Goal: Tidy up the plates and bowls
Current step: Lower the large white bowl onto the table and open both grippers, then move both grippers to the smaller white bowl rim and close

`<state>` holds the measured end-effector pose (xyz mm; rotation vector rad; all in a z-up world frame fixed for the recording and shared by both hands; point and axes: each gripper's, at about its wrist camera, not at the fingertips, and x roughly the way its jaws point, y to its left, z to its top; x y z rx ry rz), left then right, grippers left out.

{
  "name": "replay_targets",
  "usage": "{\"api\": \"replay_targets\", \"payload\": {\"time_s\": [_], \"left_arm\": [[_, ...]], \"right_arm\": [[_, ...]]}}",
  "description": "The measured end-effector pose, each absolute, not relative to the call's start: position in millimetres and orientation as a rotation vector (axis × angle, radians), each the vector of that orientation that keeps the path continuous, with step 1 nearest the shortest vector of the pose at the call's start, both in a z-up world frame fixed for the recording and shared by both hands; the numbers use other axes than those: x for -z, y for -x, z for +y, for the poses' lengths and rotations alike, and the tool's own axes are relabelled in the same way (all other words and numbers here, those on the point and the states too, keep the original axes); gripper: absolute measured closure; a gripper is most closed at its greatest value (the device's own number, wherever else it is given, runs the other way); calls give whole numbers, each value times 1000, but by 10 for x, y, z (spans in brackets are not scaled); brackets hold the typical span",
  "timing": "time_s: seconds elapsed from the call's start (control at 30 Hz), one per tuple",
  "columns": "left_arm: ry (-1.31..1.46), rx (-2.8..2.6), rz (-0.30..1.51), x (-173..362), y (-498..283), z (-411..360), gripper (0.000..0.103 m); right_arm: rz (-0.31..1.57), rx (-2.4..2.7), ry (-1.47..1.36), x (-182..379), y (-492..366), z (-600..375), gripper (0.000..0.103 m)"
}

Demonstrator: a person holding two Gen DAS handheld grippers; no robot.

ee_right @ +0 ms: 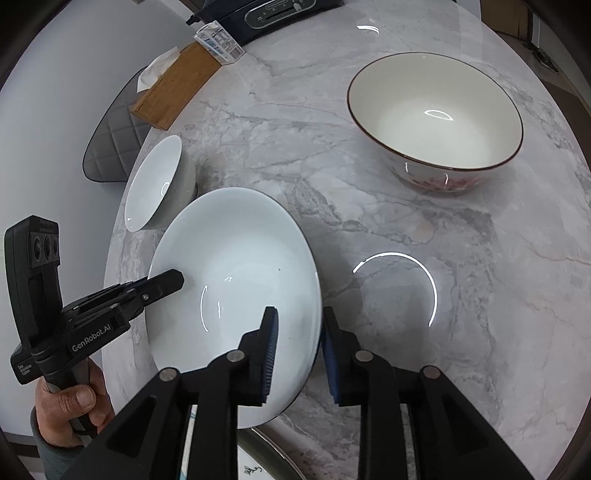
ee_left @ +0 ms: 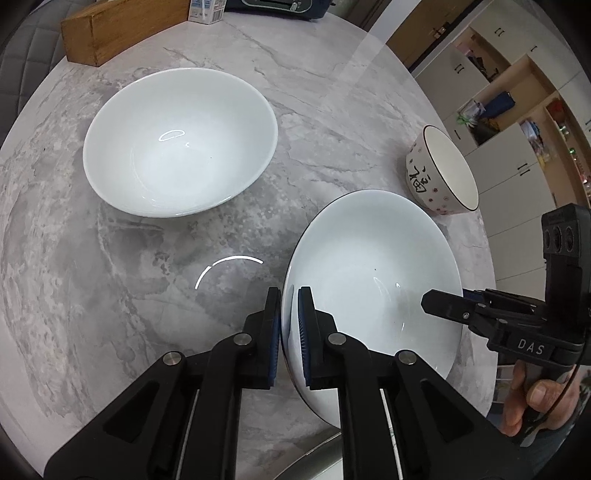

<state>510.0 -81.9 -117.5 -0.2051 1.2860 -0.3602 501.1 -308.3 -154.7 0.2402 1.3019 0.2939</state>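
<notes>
Your left gripper [ee_left: 290, 332] has its jaws closed thin on the near rim of the white plate [ee_left: 373, 280], one pad inside the lip and one outside. Your right gripper [ee_right: 297, 347] straddles the opposite rim with its jaws partly parted; a gap shows at the outer pad, so judge it as not clamping. No earlier view is at hand to say more of that.

The plate sits on the marble surface [ee_left: 110, 295], between the large white bowl [ee_left: 181, 142] and the flower-patterned bowl [ee_left: 441, 171], near but apart from both.

Expect glazed ceramic: stiff, fairly heavy for a rim pinch, slick under the pads and likely to chip if it knocks a bowl. Take it at the rim, deep enough that the pads bear on the sloping wall, and keep it level; one-sided holds will let it swing.

The left wrist view shows the clamp on the rim clearly and the script on the patterned bowl's side. The right wrist view alone shows the gap at your right pad, that bowl's cream inside and dark rim, and a tissue box [ee_right: 177, 86] and toaster [ee_right: 273, 14] at the far edge.
</notes>
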Motion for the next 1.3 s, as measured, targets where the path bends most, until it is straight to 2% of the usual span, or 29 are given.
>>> {"api": "replay_targets", "payload": {"time_s": [0.07,0.1,0.17,0.27,0.33,0.4,0.53,0.57,0.73,1.03,1.1,1.17,1.3], "left_arm": [[221,360,1277,1136,-5086,-783,83],[224,364,1268,1102,-5072,-759,78],[240,364,1241,1011,-5032,-694,48],[287,371,1205,851,-4956,-548,42],[315,395,1178,727,-4872,-428,34],[341,402,1139,581,-4798,-262,31],[377,372,1072,369,-4828,87,14],[392,352,1064,344,-4864,156,13],[438,258,1034,390,-5158,511,12],[426,265,1110,799,-5648,537,12],[424,263,1127,870,-5743,527,9],[433,261,1128,914,-5829,538,2],[413,248,1122,979,-5966,546,1]], "right_arm": [[1294,-300,-236,1537,-4986,-3078,50],[1286,-305,-239,1521,-4967,-3088,48],[1278,-309,-243,1484,-4918,-3139,46],[1251,-296,-279,1387,-4833,-3299,35],[1224,-297,-309,1292,-4773,-3408,33],[1184,-299,-322,1167,-4719,-3490,21],[1080,-342,-371,835,-4696,-3532,3],[1063,-352,-371,765,-4719,-3492,0],[1071,-424,-337,582,-5061,-3026,0],[1179,-453,-272,824,-5864,-2137,0],[1202,-445,-273,903,-6005,-2054,0],[1208,-437,-271,956,-6094,-2011,0],[1221,-418,-262,1048,-6241,-1996,0]]}}
